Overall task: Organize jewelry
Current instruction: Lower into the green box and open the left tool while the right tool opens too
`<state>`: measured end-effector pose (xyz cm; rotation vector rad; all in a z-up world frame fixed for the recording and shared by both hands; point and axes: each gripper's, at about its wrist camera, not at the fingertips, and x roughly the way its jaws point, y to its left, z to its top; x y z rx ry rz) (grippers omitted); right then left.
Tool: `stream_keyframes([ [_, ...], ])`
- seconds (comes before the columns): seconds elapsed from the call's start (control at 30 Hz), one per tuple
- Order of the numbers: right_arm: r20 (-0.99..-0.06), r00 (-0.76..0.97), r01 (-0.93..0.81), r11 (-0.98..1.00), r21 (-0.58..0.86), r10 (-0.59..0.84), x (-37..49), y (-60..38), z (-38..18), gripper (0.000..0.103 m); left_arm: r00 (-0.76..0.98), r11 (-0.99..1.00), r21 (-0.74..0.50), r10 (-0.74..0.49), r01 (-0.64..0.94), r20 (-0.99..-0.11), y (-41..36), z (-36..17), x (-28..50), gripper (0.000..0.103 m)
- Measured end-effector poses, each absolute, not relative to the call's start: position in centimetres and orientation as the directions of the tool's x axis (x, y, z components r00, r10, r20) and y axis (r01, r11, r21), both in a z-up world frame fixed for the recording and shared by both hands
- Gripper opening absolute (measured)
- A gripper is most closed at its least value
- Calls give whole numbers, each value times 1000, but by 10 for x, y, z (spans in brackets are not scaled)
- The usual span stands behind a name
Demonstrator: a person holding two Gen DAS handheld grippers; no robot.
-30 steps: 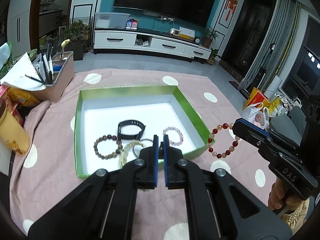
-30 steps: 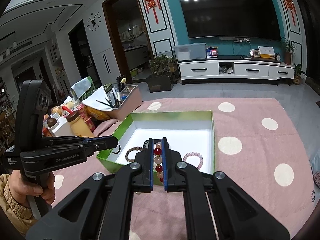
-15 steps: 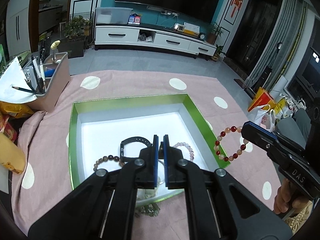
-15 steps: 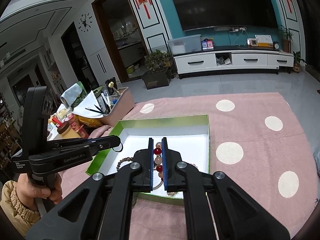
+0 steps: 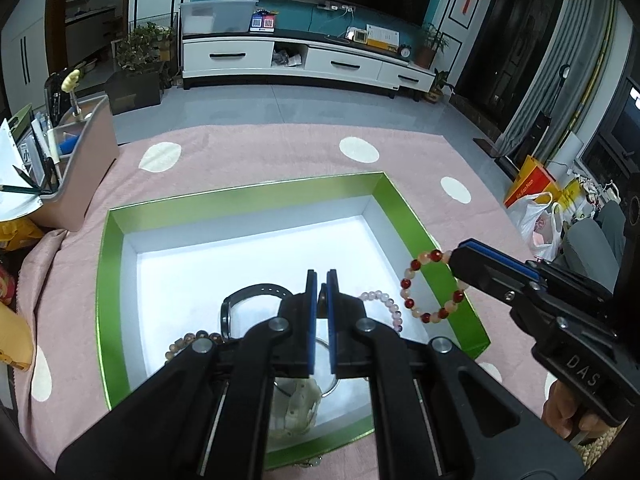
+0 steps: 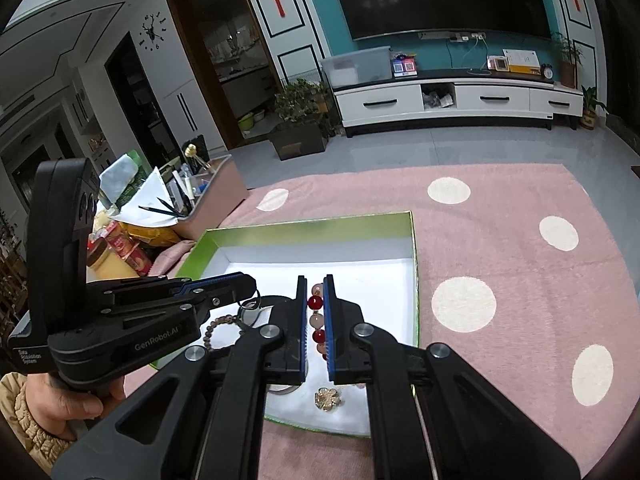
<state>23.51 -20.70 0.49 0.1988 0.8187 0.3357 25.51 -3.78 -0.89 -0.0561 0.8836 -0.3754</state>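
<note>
Red-bead bracelet point(image 6: 315, 322) clamped in R gripper point(image 6: 315, 320); L gripper point(image 5: 321, 300) prob. closed.

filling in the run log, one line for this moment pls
right gripper: shut on red bead bracelet, over green box edge | left gripper: shut on thin ring | bracelet not yet released
</note>
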Motion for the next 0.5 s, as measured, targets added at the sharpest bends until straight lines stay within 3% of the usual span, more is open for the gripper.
stream_keyframes([
  [0.5,-718,608,-189,940,282,338,252,-209,-19,7,541,940,-169,-311,296,-782,-53,-30,270,4],
])
